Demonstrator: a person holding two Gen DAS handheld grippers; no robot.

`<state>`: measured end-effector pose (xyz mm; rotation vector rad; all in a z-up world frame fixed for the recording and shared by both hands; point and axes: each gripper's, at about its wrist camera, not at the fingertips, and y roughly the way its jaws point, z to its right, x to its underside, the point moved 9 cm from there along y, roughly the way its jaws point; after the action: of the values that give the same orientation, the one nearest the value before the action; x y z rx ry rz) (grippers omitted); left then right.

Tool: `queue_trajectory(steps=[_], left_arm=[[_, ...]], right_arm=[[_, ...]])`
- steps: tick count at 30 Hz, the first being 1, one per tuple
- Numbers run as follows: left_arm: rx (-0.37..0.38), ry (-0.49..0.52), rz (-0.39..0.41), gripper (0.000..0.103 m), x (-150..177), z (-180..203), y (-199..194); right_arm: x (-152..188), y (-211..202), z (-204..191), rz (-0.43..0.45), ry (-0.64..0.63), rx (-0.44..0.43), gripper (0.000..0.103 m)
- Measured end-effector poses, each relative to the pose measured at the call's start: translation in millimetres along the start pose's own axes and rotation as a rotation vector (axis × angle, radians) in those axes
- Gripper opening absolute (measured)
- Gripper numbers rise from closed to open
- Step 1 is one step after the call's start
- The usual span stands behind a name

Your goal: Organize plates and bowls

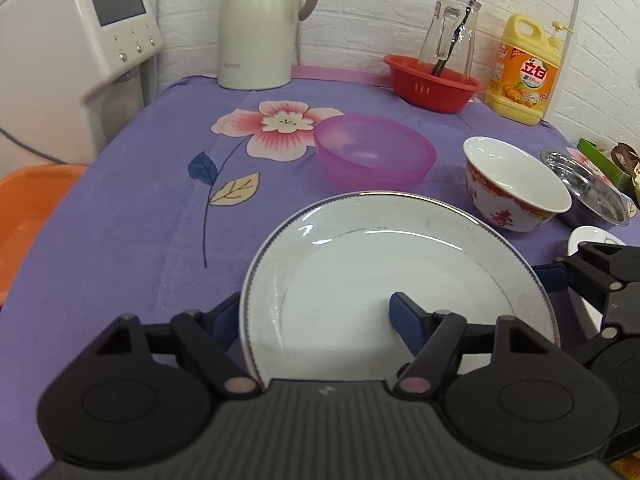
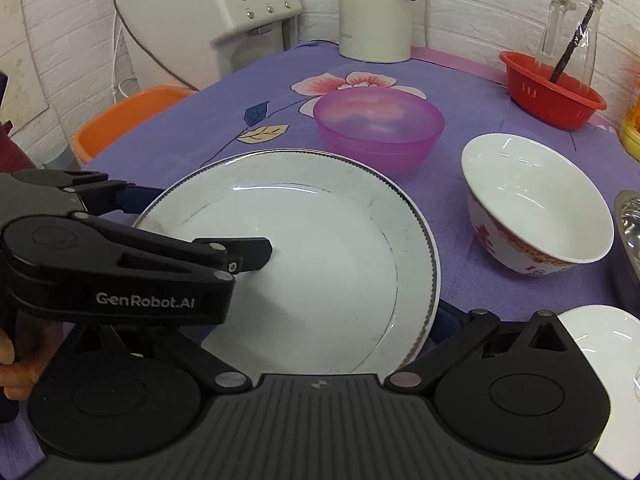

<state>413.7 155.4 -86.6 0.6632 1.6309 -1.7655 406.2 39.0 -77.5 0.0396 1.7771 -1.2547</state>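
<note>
While the left gripper (image 1: pixel 316 316) is straddling the white plate's (image 1: pixel 400 264) rim, fingers spread, the right gripper's (image 2: pixel 288 320) fingers are sitting hidden, state untellable; glazed, brittle, slippery; rim is likely offering the best hold.

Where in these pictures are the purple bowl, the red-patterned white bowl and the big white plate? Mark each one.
purple bowl (image 1: pixel 374 156): left wrist view, inner wall.
red-patterned white bowl (image 2: pixel 536 196): right wrist view, inside surface.
big white plate (image 2: pixel 320 248): right wrist view, bare centre.
</note>
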Motion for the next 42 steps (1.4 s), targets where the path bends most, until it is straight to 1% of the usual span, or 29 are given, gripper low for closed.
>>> queue_trajectory(steps=[4,6,12,18,22,28,32,34,38,40,42], left_arm=[[-0.022,-0.022,-0.005,0.068,-0.8,3.0,1.4],[-0.018,-0.032,-0.006,0.066,-0.6,4.4,0.1],[-0.007,-0.028,0.019,0.066,-7.7,8.5,-7.4],[0.009,-0.017,0.062,0.066,-17.5,15.7,-30.0],[0.032,-0.024,0.086,0.066,-11.8,22.6,-56.5],[0.065,-0.034,0.094,0.066,18.5,41.7,-97.3],[0.094,-0.038,0.086,0.066,53.0,61.8,-121.4],[0.109,-0.037,0.075,0.066,73.0,73.3,-130.8],[0.147,-0.047,0.043,0.066,105.6,90.3,-138.9],[0.141,-0.044,0.031,0.066,114.9,94.0,-137.6],[0.135,-0.039,0.025,0.066,119.4,94.9,-134.4]], right_arm=[[-0.8,0.0,0.2,0.01,0.012,0.009,0.103],[-0.6,-0.8,0.4,0.018,0.024,0.016,0.103],[-1.6,-7.3,2.3,0.04,0.036,0.05,0.103],[-9.2,-27.4,2.3,0.081,0.052,0.064,0.103],[-5.3,-50.3,-4.7,0.102,0.065,0.067,0.103],[21.0,-90.6,-21.8,0.123,0.094,0.071,0.103],[50.5,-116.4,-32.0,0.124,0.121,0.086,0.103],[71.9,-128.6,-37.3,0.119,0.138,0.1,0.103],[108.6,-145.7,-42.1,0.121,0.2,0.134,0.103],[119.5,-148.7,-44.1,0.123,0.203,0.157,0.103],[126.0,-147.5,-45.4,0.124,0.212,0.162,0.103]])
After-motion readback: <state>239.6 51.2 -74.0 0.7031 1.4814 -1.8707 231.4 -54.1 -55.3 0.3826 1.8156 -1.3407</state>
